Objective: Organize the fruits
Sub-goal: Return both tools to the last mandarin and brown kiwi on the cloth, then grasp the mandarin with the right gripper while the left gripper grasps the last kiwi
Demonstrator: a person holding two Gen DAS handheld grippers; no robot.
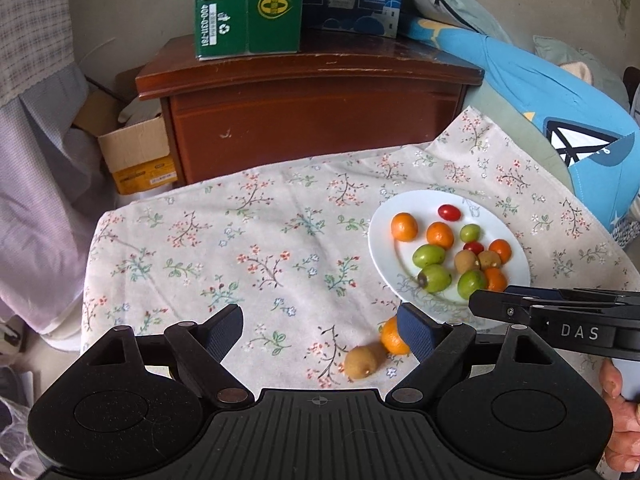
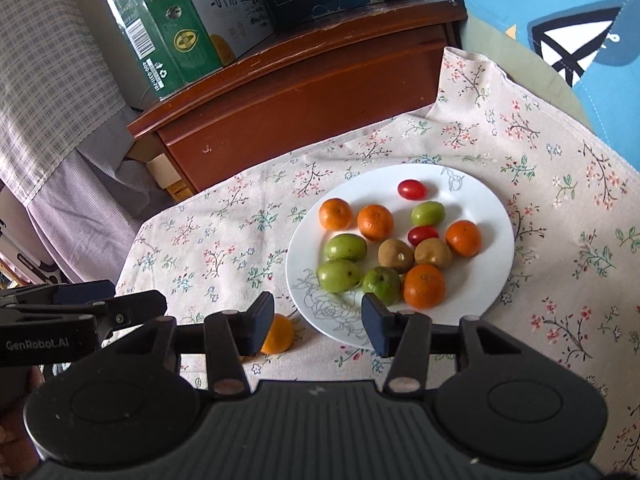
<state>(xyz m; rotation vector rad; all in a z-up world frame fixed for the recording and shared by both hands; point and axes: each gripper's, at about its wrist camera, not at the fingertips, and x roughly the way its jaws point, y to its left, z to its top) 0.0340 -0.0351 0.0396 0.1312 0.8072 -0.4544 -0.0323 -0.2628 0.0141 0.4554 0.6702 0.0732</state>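
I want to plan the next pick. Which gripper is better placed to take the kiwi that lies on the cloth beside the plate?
Probably the left gripper: it is open and empty, with the kiwi between its fingers. The right wrist view does not show it.

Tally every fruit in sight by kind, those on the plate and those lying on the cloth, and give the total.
Oranges: 5, four on the plate such as, one on the cloth
Green fruits: 4, such as
Kiwis: 3, two on the plate such as, one on the cloth
Cherry tomatoes: 2, such as
Total: 14
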